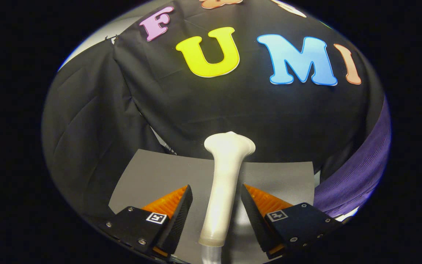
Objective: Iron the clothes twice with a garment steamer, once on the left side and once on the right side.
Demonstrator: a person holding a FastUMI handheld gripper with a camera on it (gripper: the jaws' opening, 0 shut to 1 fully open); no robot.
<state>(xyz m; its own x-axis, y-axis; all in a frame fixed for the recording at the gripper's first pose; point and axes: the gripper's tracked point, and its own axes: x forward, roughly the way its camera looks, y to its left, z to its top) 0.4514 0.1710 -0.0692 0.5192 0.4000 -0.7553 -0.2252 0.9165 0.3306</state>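
1. Here is the gripper (216, 200) at the bottom centre of the frame, its two fingers spread wide, one at lower left and one at lower right.
2. Between them lies the garment steamer (222, 187), a pale, slim handle running from the bottom edge up to a flared head at mid-frame.
3. There is a clear gap on each side of the handle, so neither finger presses on it.
4. Under the steamer sits a grey tabletop (148, 176), spreading across the lower middle of the frame.
5. Over at the right edge, a purple ribbed garment (361, 172) curves from mid-right down to lower right, just beside the table's right end.
6. The steamer head points away from that garment, toward the dark cloth wall (233, 106) that takes up the upper half.
7. Steamer and garment are well apart, with no contact between them.
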